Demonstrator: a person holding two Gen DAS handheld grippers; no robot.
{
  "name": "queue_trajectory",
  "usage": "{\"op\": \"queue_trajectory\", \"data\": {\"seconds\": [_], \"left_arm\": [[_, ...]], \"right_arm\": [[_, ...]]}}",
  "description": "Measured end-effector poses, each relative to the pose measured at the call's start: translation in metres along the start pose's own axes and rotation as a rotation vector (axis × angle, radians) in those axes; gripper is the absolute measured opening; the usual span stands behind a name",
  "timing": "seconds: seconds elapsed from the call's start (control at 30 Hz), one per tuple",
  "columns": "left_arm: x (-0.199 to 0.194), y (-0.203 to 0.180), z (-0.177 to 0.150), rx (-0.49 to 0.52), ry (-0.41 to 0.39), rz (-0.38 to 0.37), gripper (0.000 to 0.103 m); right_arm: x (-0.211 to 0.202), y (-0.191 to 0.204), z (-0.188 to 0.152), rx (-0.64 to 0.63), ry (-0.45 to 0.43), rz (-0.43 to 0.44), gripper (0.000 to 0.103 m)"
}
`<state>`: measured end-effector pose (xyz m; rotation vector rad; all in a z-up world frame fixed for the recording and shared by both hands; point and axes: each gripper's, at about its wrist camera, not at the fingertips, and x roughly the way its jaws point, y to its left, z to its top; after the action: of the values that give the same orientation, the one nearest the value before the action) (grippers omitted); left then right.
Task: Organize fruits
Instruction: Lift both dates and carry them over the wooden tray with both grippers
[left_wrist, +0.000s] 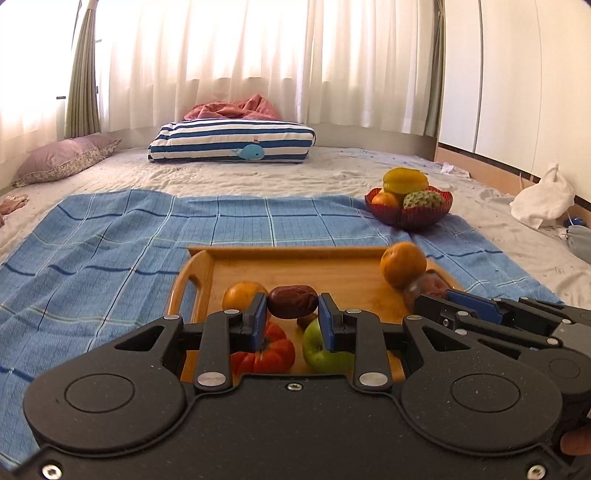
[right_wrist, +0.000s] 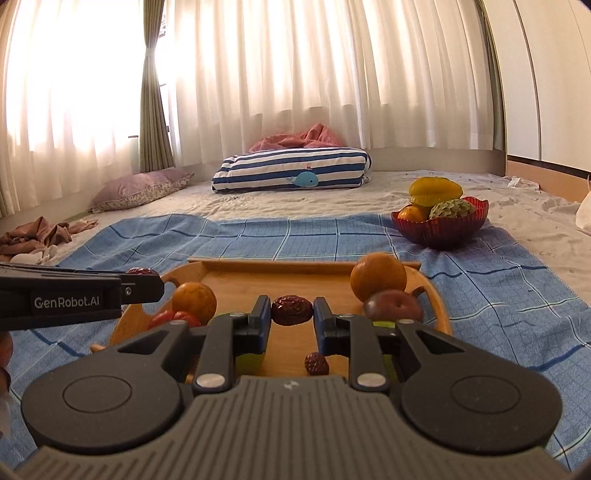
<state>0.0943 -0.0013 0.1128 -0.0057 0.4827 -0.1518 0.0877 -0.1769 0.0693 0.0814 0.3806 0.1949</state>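
A wooden tray (left_wrist: 295, 266) lies on a blue checked cloth and holds two oranges (left_wrist: 402, 264), a red tomato (left_wrist: 269, 350), a green apple (left_wrist: 321, 347), a purple fruit (right_wrist: 393, 306) and a loose red date (right_wrist: 316, 363). My left gripper (left_wrist: 293, 314) is shut on a red date (left_wrist: 293, 301) above the tray. My right gripper (right_wrist: 291, 317) is shut on another red date (right_wrist: 291, 309) above the tray; it also shows at the right of the left wrist view (left_wrist: 480, 314). A red bowl (left_wrist: 408, 206) with a starfruit, an orange and a custard apple stands beyond the tray to the right.
All of this is on a bed. A striped whale cushion (left_wrist: 232, 142) and a purple pillow (left_wrist: 62, 157) lie at the back by the curtains. A white bag (left_wrist: 543, 199) sits at the right edge, and crumpled cloth (right_wrist: 33, 236) at the left.
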Motion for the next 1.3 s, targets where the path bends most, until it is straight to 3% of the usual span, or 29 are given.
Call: {"op": "queue_trajectory", "data": {"seconds": [0.53,0.9,1.3], "left_arm": [[0.045,0.02,0.041,-0.044,0.065,-0.005,0.028],[0.091,0.029,0.059,-0.017,0.163,-0.041,0.028],[0.153,0.047,0.068,-0.069,0.299,-0.052,0.028]], "right_arm": [[0.033,-0.005,0.045,-0.018,0.009,-0.004,0.028],[0.076,-0.013,0.062,0.022,0.136,0.032,0.028],[0.129,-0.013,0.065,0.027,0.271,0.019,0.029]]}}
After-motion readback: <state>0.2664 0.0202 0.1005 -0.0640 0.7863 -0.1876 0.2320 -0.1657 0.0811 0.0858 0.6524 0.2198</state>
